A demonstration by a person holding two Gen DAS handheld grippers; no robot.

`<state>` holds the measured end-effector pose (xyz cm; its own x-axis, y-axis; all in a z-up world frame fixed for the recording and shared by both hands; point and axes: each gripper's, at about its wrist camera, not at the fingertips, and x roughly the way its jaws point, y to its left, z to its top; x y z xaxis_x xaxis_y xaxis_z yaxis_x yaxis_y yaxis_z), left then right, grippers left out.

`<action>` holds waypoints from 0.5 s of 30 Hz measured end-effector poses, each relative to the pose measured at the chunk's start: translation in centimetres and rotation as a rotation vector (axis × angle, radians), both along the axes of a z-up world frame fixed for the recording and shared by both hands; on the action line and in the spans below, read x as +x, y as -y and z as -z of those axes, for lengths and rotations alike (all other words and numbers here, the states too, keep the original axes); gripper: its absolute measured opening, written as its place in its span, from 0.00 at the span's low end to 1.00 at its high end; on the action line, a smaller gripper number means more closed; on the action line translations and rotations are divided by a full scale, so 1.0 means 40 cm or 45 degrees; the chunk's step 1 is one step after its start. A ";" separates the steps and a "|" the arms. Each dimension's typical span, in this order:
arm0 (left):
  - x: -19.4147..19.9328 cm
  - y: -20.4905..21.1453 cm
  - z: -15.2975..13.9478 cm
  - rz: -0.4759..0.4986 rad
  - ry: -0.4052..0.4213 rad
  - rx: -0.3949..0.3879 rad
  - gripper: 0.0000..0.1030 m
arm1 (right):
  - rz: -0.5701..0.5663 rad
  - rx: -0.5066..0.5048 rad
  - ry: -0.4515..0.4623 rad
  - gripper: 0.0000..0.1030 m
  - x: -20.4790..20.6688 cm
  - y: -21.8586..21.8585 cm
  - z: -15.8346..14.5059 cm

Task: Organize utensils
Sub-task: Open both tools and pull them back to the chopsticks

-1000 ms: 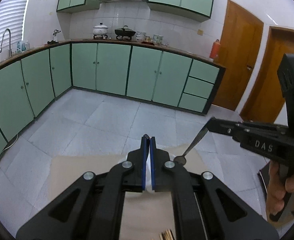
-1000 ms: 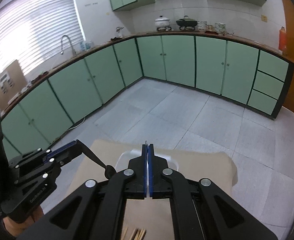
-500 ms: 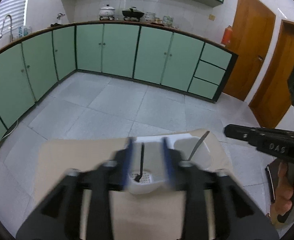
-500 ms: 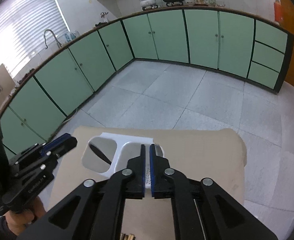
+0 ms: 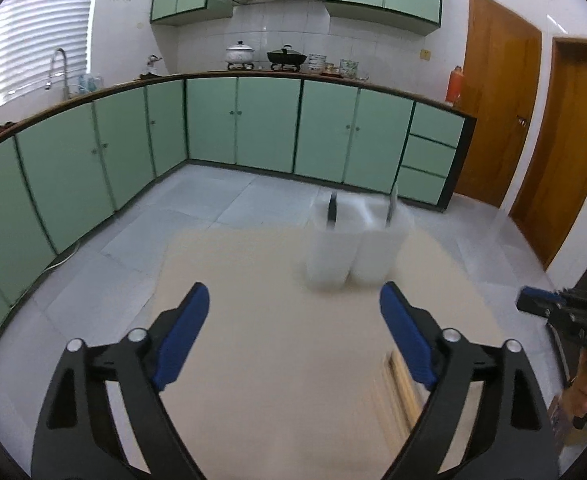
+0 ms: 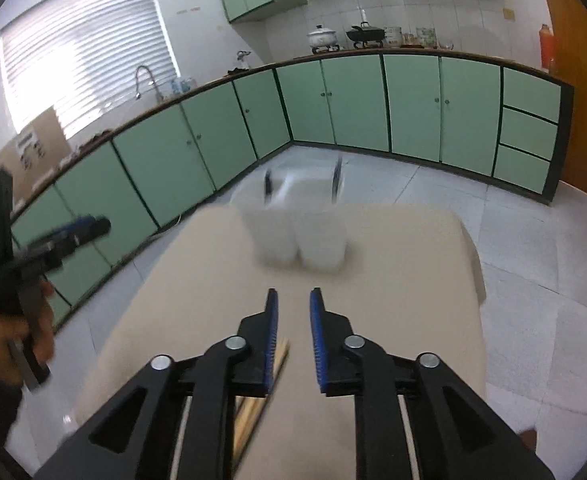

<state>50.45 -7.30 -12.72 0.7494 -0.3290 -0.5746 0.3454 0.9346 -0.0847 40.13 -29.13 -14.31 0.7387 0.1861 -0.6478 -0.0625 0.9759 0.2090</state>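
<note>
A white two-compartment utensil holder (image 5: 351, 252) stands at the far side of the beige table (image 5: 277, 320), blurred by motion. A dark spoon handle (image 5: 332, 210) sticks out of its left compartment and a grey one (image 5: 390, 210) out of its right. It also shows in the right wrist view (image 6: 299, 236). My left gripper (image 5: 293, 332) is wide open and empty, well back from the holder. My right gripper (image 6: 293, 328) is open and empty. Wooden chopsticks (image 6: 265, 384) lie on the table under its left finger; they also show in the left wrist view (image 5: 403, 384).
Green kitchen cabinets (image 5: 253, 128) run along the far wall with pots on the counter. Two brown doors (image 5: 501, 112) stand at the right. The right gripper's body (image 5: 565, 316) shows at the right edge of the left wrist view. The tiled floor (image 5: 213, 200) lies beyond the table.
Both grippers released their spoons into the holder, opened and pulled back from it. The left jaws went from shut to wide open; the right opened slightly.
</note>
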 end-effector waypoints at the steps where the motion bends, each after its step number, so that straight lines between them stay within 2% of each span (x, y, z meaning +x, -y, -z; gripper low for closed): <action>1: -0.039 -0.017 0.019 -0.008 -0.008 -0.003 0.83 | 0.000 0.002 -0.009 0.21 -0.050 -0.023 0.035; 4: -0.166 -0.067 0.092 -0.038 -0.047 -0.023 0.84 | -0.021 0.010 -0.063 0.22 -0.178 -0.090 0.143; 7: -0.270 -0.091 0.152 -0.043 -0.092 -0.052 0.84 | -0.064 -0.018 -0.111 0.22 -0.259 -0.153 0.227; 10: -0.348 -0.097 0.194 -0.043 -0.116 -0.042 0.84 | -0.122 -0.062 -0.141 0.22 -0.302 -0.211 0.274; 12: -0.370 -0.107 0.206 -0.047 -0.140 -0.069 0.84 | -0.165 -0.064 -0.142 0.23 -0.317 -0.241 0.284; 15: -0.395 -0.110 0.216 -0.035 -0.160 -0.099 0.84 | -0.201 -0.150 -0.121 0.25 -0.312 -0.282 0.292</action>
